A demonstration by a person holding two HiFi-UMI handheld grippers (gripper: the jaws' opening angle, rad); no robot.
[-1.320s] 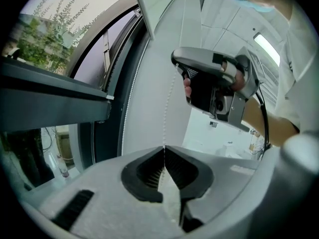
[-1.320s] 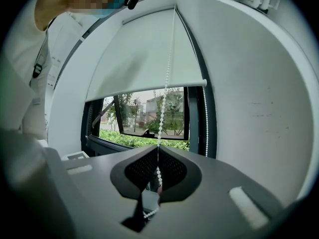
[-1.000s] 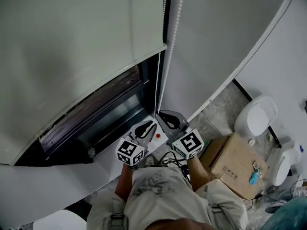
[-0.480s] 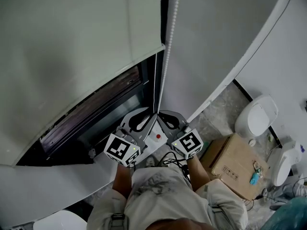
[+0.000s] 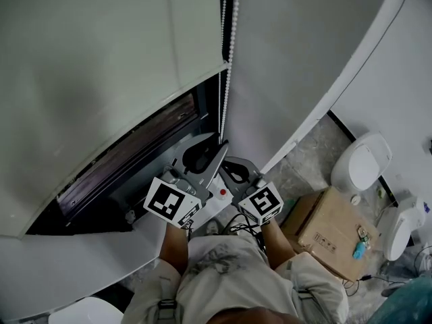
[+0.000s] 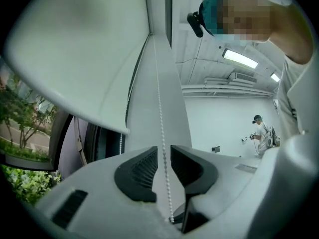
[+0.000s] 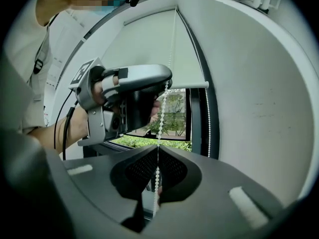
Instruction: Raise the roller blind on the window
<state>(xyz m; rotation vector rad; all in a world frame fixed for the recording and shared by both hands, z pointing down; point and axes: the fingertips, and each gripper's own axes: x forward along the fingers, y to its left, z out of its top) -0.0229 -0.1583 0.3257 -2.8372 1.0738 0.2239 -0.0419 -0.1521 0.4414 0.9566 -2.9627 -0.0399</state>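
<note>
At window [image 5: 169, 137] | right gripper [image 7: 157, 151] pinches white beaded cord [image 7: 162, 108] | left gripper [image 6: 163, 156] gapes

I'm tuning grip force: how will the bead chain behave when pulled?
Probably floppy: the bead chain hangs as a thin strand, so it likely carries pull only. Its small round beads may slip, though the textured pads of the right gripper, shut on it, should catch between them.

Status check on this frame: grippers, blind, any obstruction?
Left gripper open, bead chain running free between its jaws. Right gripper shut on the chain, below the left. Roller blind part raised, window strip showing. Nothing fouling the chain.
</note>
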